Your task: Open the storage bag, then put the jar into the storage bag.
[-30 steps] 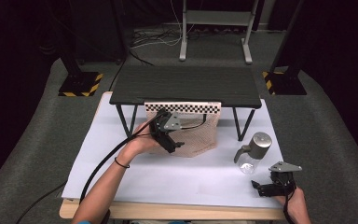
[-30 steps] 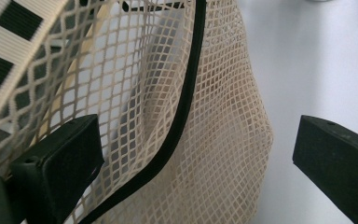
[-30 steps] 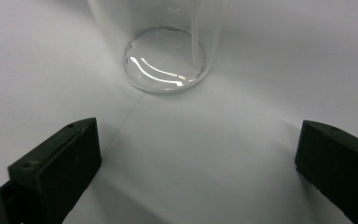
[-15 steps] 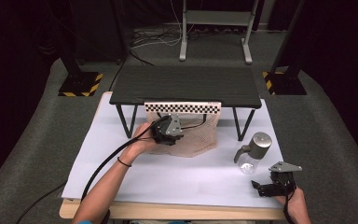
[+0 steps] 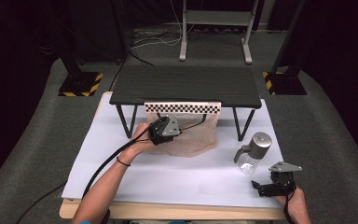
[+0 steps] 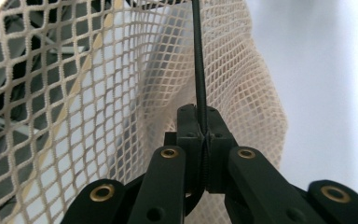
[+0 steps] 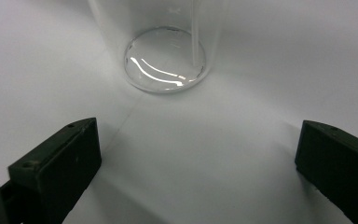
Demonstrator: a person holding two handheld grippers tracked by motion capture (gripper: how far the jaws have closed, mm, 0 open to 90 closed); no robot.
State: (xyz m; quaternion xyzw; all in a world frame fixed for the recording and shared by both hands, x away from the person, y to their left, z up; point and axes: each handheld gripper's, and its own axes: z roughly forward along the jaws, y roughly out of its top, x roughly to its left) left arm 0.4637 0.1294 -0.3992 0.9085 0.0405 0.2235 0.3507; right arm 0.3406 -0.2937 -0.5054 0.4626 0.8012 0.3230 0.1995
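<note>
left gripper [image 5: 164, 132] nudged right, clamped on mesh bag [image 5: 196, 135] | right gripper [image 5: 272, 185] unmoved, seemingly

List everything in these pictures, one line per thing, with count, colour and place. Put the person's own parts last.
mesh bag: one, beige netting with a black-and-white checkered top band, hanging from the front edge of the low table down onto the white sheet.
low table: one, black top on thin black legs, at the far side of the white sheet.
white sheet: one, white, covering the wooden tabletop.
bottle: one, clear glass with a grey metal spout top, standing on the sheet at the right.
floor stands: metal and black bases on the grey carpet beyond the table.
left gripper: black, jaws closed on a thin dark cord at the mesh bag.
right gripper: black, jaws wide apart, near the bottle, not touching it.
</note>
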